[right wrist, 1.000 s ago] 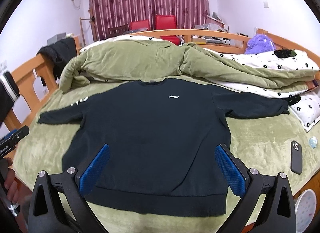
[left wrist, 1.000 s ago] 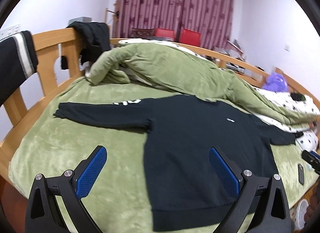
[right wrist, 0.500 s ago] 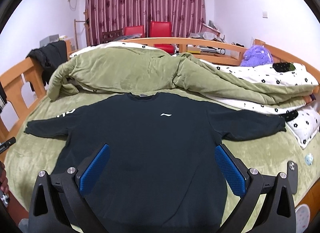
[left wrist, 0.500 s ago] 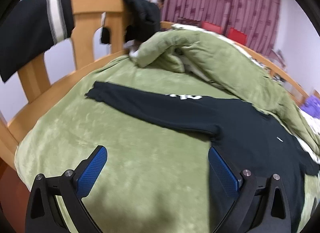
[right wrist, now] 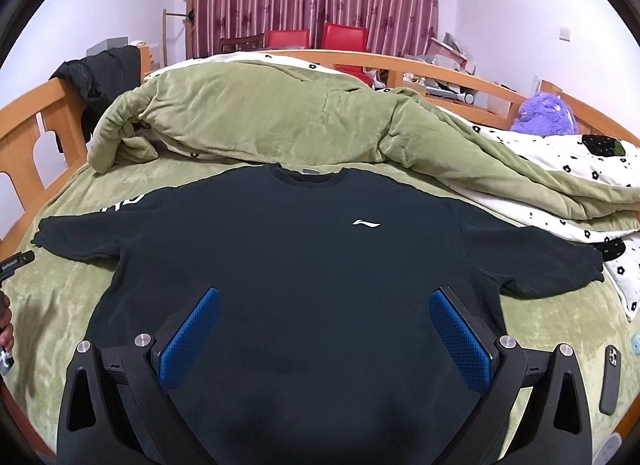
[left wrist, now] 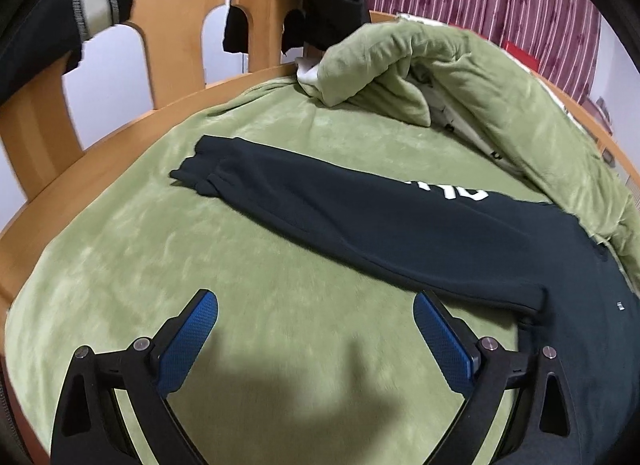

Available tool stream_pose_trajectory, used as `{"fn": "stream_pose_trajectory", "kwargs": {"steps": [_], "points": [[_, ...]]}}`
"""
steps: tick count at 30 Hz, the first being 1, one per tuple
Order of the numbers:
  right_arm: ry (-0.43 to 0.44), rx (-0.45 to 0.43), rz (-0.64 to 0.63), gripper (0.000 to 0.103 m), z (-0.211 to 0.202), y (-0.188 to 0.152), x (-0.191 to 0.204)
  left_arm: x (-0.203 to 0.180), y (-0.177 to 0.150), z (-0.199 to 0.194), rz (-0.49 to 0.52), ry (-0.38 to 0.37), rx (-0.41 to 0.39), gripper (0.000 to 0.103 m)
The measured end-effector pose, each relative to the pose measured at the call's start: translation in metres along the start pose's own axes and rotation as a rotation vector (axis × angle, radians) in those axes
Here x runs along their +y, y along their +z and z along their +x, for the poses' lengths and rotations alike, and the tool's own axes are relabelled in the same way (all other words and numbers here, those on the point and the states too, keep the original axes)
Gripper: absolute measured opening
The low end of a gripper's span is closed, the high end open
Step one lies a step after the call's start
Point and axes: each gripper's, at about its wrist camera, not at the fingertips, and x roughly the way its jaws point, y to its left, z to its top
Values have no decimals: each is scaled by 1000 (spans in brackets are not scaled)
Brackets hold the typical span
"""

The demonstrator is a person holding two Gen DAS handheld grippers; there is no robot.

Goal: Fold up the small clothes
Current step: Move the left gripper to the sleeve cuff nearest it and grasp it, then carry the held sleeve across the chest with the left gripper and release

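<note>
1. Black sweatshirt [right wrist: 304, 265] lies spread flat, centre frame, on the green blanket [right wrist: 60, 305], ready for folding.
2. I aim my left gripper [left wrist: 316, 329] at its sleeve [left wrist: 320, 201], fingers wide, empty.
3. Right gripper [right wrist: 324, 329] hovers over the hem, fingers wide, empty.

My left gripper [left wrist: 316, 339] hangs low with its blue-padded fingers [left wrist: 188, 343] spread wide and nothing between them, while my right gripper [right wrist: 325, 339] is held level, jaws likewise wide apart and empty, and my left hand [right wrist: 5, 325] shows at the right view's edge.
</note>
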Motion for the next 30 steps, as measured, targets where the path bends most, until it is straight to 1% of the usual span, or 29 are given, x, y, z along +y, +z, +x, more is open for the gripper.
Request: {"fn": "stream_pose_trajectory", "kwargs": {"steps": [5, 8, 10, 12, 13, 16, 18, 19, 20, 21, 22, 24, 27, 30], "points": [[0, 21, -9, 103, 26, -9, 4, -5, 12, 43, 25, 32, 2, 97], [-14, 49, -24, 103, 44, -16, 3, -5, 19, 68, 24, 50, 20, 90], [-21, 67, -28, 103, 57, -22, 2, -1, 24, 85, 4, 62, 28, 88], [-27, 87, -14, 103, 66, -27, 0, 5, 29, 101, -22, 72, 46, 81], [-21, 93, -6, 103, 68, -29, -1, 9, 32, 108, -40, 74, 60, 80], [-3, 102, 16, 103, 75, -35, -5, 19, 37, 119, -100, 56, 67, 76], [4, 114, 27, 103, 79, -38, -5, 19, 40, 121, -107, 58, 60, 64], [9, 121, 30, 103, 81, -39, -4, 17, 41, 121, -101, 56, 55, 49], [14, 129, 30, 103, 82, -40, -4, 13, 43, 121, -85, 48, 53, 29], [19, 135, 25, 103, 82, -42, -4, 8, 46, 121, -65, 43, 54, 12], [18, 136, 21, 103, 81, -43, -4, 3, 50, 120, -51, 56, 52, 10], [12, 134, 21, 103, 77, -44, -6, -8, 58, 110, -33, 87, 24, 8], [29, 119, 50, 103, 67, -42, -12, -25, 76, 84, -29, 72, -23, 7], [46, 106, 84, 103, 59, -39, -20, -54, 92, 54, 15, 30, -65, 7]]}}
